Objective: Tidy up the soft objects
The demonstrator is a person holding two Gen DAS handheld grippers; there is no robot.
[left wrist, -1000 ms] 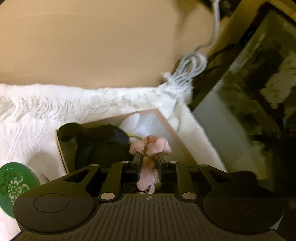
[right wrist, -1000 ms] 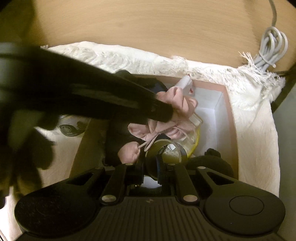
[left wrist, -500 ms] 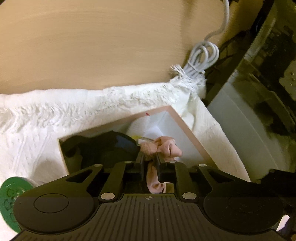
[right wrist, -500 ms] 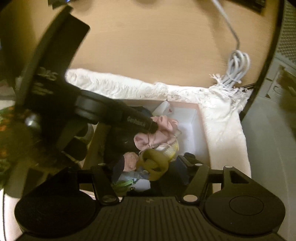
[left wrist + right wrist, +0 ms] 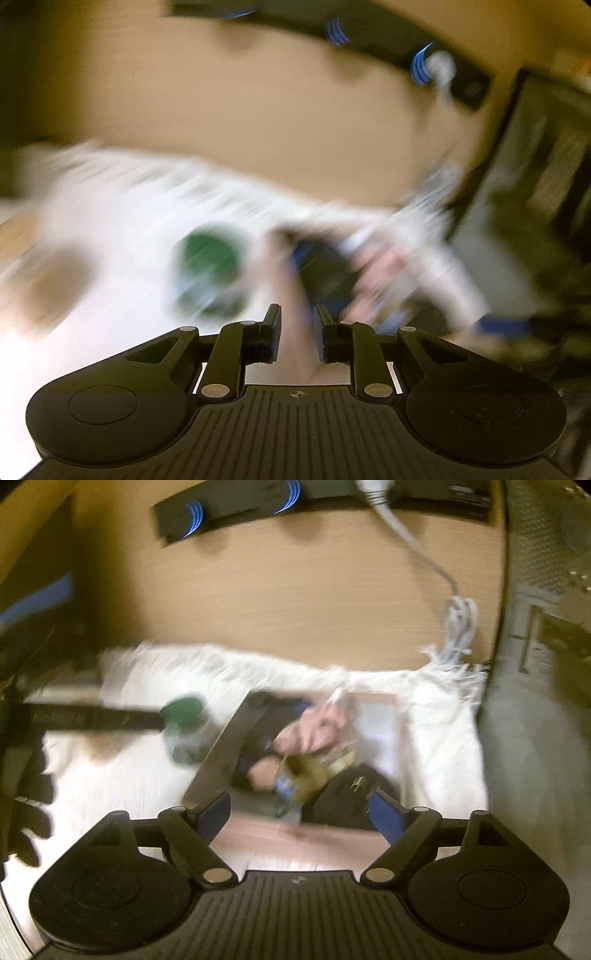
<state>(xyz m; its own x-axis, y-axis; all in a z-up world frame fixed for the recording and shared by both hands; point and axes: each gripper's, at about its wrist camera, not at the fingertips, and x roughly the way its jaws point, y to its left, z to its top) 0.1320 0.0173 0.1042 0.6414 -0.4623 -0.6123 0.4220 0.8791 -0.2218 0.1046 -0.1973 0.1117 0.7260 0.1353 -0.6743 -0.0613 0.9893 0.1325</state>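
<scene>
Pink scrunchie (image 5: 384, 266), badly smeared in the left wrist view, lies in the box (image 5: 458, 273) ahead; the left tool (image 5: 297, 332) is parted slightly, pinching nothing. From the right wrist, the pink scrunchie, an olive one (image 5: 306, 771) and dark items sit inside the box on the white cloth (image 5: 443, 738). The right tool (image 5: 301, 814) is spread wide and empty. Sorting looks mostly done; a green lid (image 5: 184, 709) sits outside.

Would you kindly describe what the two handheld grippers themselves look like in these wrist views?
Both are matte black plastic. Each has a ribbed central plate with a small crosshair mark, flanked by two rounded lobes bearing circular discs, and linkage arms with silver pivot pins. The left gripper shows black fingers; the right gripper has blue pads on its fingers. No cables or sleeves show on them.
</scene>
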